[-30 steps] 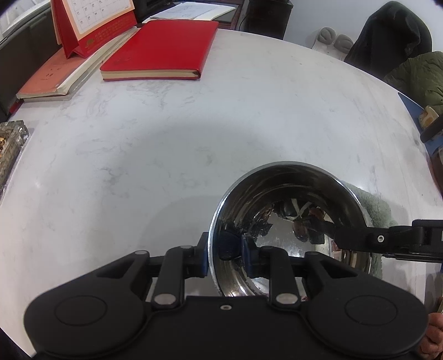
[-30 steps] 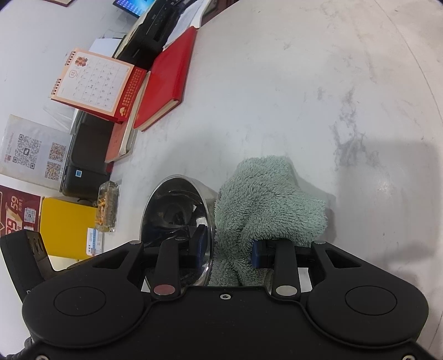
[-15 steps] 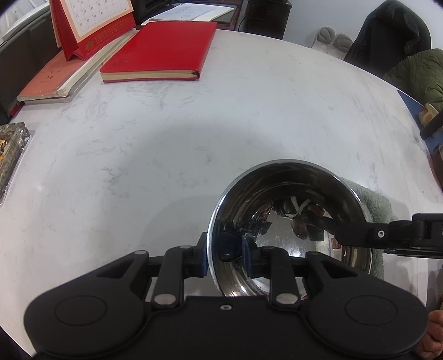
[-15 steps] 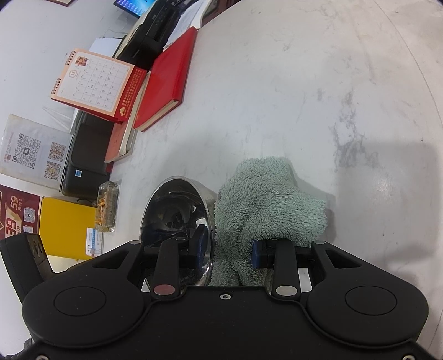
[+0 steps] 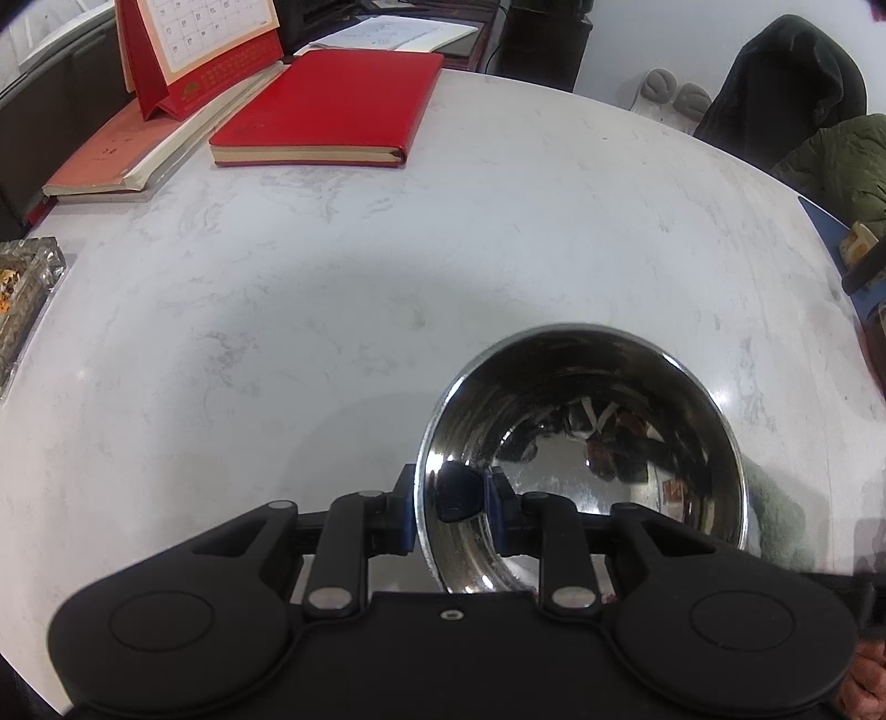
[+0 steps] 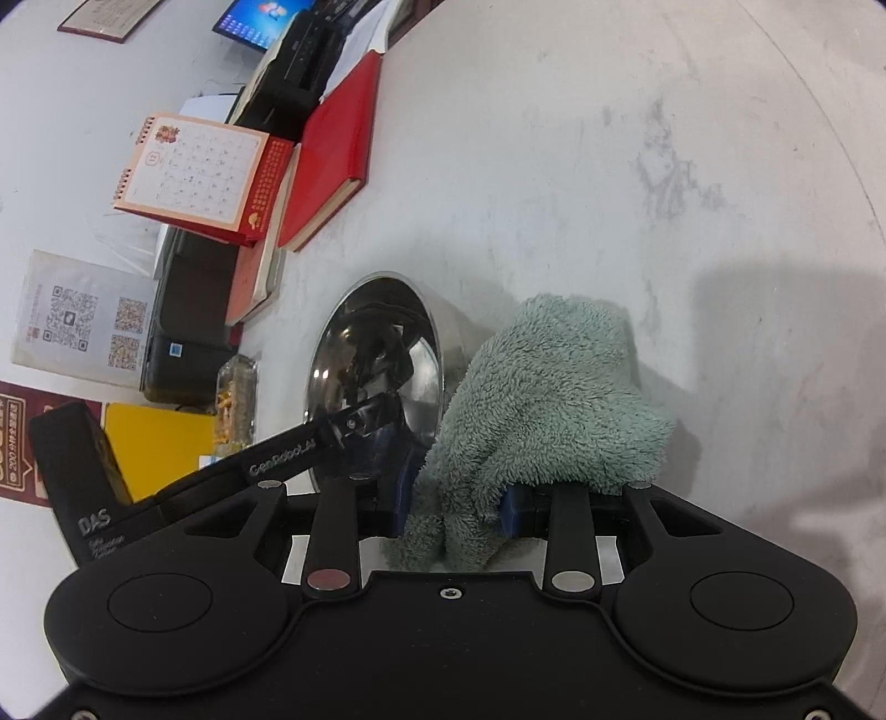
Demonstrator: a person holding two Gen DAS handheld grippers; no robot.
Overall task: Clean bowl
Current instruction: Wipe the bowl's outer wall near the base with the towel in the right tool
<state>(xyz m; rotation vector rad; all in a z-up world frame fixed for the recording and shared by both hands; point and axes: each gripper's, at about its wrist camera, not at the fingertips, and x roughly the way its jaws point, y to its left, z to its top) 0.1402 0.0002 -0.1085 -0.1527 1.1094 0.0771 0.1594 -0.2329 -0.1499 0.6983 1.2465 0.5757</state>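
Observation:
A shiny steel bowl (image 5: 587,459) rests on the white marble table (image 5: 332,288). My left gripper (image 5: 454,507) is shut on the bowl's near rim, one finger outside and one inside. In the right wrist view the bowl (image 6: 382,354) stands tilted on its side, with the left gripper's finger (image 6: 365,418) reaching in. My right gripper (image 6: 457,507) is shut on a green fluffy cloth (image 6: 548,399), held beside the bowl's outer wall. A bit of the cloth (image 5: 775,515) shows behind the bowl in the left wrist view.
A red notebook (image 5: 332,105), a desk calendar (image 5: 194,50) and a pink book (image 5: 127,155) lie at the far left of the table. A glass ashtray (image 5: 22,288) sits at the left edge. Dark jackets (image 5: 786,83) hang beyond the far right edge.
My right gripper has pulled back from the bowl with the cloth, so its finger no longer shows inside the bowl. The bowl stays held by the left gripper.

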